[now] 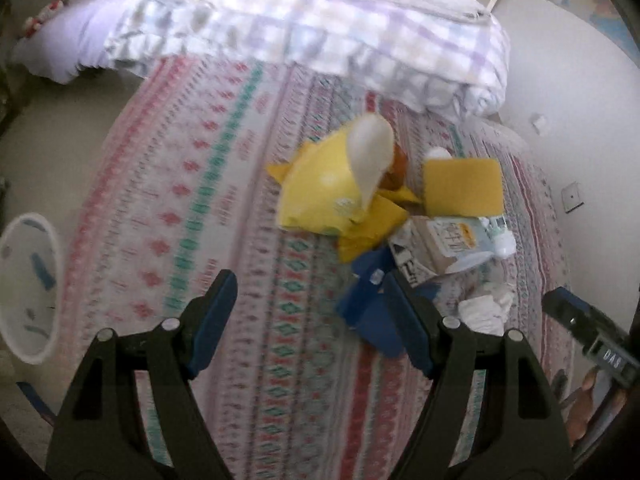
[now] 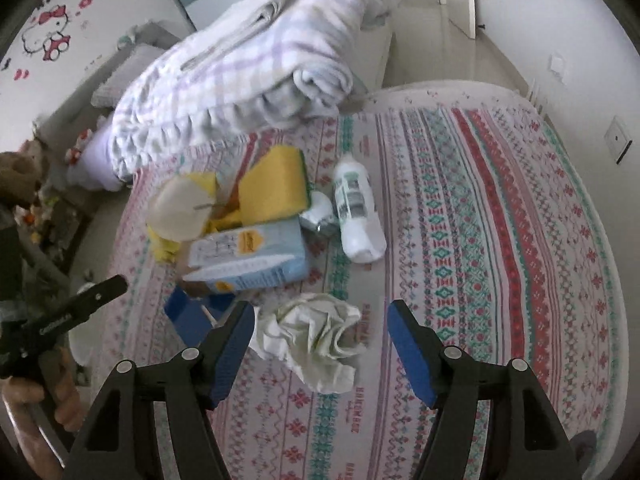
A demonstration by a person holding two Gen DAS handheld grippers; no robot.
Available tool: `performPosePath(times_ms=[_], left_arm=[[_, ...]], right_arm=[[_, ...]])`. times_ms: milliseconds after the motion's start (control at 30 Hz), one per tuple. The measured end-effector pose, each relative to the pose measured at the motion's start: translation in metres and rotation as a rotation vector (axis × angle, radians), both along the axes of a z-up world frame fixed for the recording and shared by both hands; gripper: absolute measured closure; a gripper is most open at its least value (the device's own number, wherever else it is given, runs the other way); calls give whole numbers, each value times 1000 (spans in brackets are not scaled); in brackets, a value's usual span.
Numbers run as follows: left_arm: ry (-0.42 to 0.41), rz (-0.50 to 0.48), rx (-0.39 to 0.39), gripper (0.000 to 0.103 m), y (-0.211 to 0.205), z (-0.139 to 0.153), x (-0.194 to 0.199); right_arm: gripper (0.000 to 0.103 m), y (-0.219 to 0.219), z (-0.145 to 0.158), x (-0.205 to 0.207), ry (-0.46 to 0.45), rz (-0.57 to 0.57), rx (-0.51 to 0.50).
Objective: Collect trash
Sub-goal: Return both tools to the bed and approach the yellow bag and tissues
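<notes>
Right gripper [image 2: 320, 340] was above crumpled white paper [image 2: 310, 340], jaws apart, left gripper [image 1: 312, 312] jaws apart and empty, trash pile [image 1: 384, 200] on bed [image 1: 200, 160]

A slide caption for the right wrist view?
Open right claw above crumpled tissue on patterned bedsheet.

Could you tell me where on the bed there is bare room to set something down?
The patterned sheet is bare from the white bottle across to the wall-side edge. It is crowded between the folded quilt and the crumpled tissue: yellow sponge, pale blue carton, blue box.
</notes>
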State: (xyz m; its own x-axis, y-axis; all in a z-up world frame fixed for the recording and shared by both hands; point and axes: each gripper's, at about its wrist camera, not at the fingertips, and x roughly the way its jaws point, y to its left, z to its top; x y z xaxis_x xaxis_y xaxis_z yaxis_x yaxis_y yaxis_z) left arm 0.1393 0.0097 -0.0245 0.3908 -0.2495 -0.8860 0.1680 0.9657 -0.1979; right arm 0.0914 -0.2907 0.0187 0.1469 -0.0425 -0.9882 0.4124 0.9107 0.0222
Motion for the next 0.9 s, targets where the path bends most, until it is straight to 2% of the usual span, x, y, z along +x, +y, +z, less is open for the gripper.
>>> performPosePath(times_ms=[133,333,433,600,667,700,733,767,800,900], left_arm=[[-10,38,14,27,-4,0,14],[-17,72,-67,19,-12,6,45],[-19,59,-63,19,-22,0,52],[-23,52,-4,19,-32,-11,59],[-35,55,6,25,-28,-12,60],[-29,59,3,36,-27,-13,61],[-17,63,-2,53,-25,-15,62],[6,71,-9,62,-22,-18,63],[23,76,-16,63,-20,-21,64],[2,74,-23,67,-18,-19,61]], right_arm=[[33,7,-7,1,30,45,-36],[33,25,-27,7,85,113,-29],[33,35,-36,8,112,144,-35],[33,53,-48,9,158,241,-95],[33,61,-51,9,170,282,-121],[33,63,-52,9,173,289,-126],[33,64,-53,9,175,294,-129],[33,65,-53,9,175,296,-126],[33,64,-55,9,177,297,-125],[33,60,-58,10,187,284,-133]])
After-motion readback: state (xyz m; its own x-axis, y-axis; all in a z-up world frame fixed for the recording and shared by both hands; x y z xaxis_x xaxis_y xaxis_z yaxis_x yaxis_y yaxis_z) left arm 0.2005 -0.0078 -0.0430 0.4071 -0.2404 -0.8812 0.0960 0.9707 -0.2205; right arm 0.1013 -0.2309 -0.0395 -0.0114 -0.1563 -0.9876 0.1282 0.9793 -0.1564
